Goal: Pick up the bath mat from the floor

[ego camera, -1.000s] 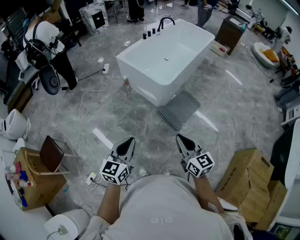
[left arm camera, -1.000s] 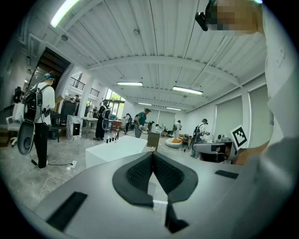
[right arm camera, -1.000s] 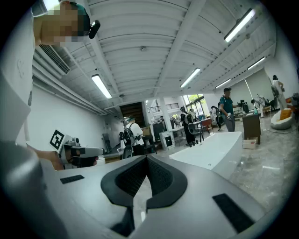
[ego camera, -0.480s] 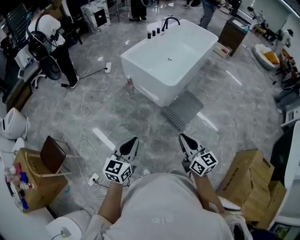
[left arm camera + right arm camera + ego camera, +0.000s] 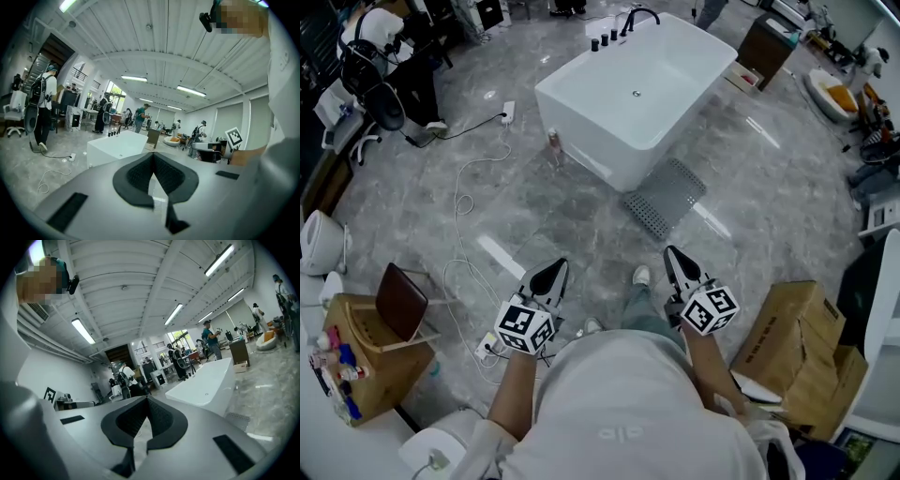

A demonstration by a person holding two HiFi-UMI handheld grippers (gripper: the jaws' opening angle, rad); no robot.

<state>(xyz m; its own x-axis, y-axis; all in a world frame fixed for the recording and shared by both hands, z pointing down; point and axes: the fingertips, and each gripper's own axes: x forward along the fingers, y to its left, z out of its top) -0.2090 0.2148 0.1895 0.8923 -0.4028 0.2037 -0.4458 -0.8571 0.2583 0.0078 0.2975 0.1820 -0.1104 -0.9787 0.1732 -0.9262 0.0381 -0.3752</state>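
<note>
The grey perforated bath mat (image 5: pixel 666 199) lies flat on the marble floor against the near side of the white bathtub (image 5: pixel 633 94). Both grippers are held low in front of the person, well short of the mat. My left gripper (image 5: pixel 556 268) is shut with nothing in it, its black pads meeting in the left gripper view (image 5: pixel 153 155). My right gripper (image 5: pixel 671 253) is also shut and empty (image 5: pixel 147 399). A corner of the mat (image 5: pixel 237 417) shows in the right gripper view, beside the bathtub (image 5: pixel 206 385).
Cardboard boxes (image 5: pixel 792 347) stand at the right. At the left are a wooden chair (image 5: pixel 398 305), a power strip (image 5: pixel 486 349) and a white cable (image 5: pixel 469 202) on the floor. A bottle (image 5: pixel 553 145) stands by the tub. People stand in the background (image 5: pixel 384 56).
The person has stepped forward, and a leg and shoe now show between the grippers. Both grippers came along with the step and stayed shut.
</note>
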